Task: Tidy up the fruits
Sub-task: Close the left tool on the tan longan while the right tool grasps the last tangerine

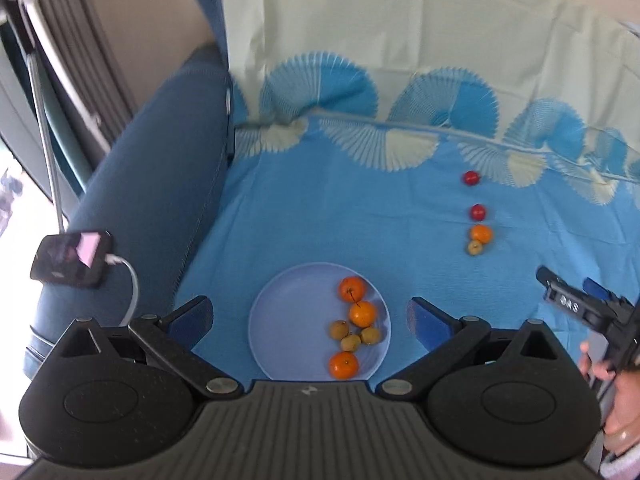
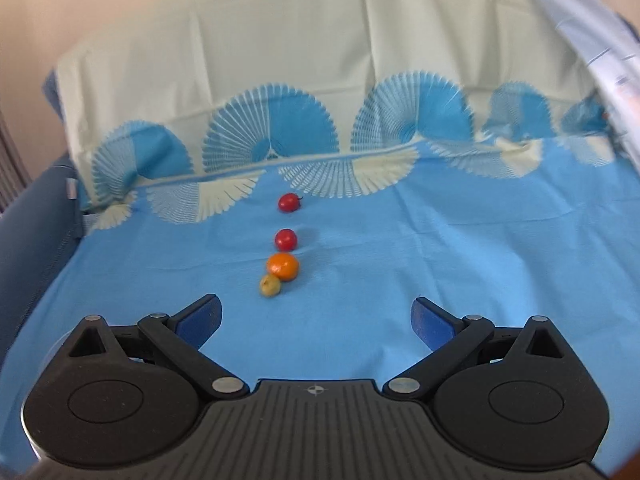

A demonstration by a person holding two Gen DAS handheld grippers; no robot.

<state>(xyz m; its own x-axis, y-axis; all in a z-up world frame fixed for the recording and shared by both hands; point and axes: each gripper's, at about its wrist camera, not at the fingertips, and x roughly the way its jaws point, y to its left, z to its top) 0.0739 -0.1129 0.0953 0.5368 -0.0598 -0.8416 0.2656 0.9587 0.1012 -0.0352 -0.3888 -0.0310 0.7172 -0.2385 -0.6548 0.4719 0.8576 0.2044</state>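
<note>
While right gripper (image 2: pixel 316 320) gapes empty, fruit row (image 2: pixel 283 254) lies just ahead; left gripper (image 1: pixel 310 316) spread above plate (image 1: pixel 280 320).

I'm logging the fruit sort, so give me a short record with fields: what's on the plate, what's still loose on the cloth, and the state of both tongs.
plate: three oranges, three small brown fruits
loose on cloth: two red fruits, one orange, one small yellowish fruit, in a rough line
left tongs: open, empty, above plate
right tongs: open, empty, pointing toward loose line
phone: on sofa arm, cable plugged in
</note>
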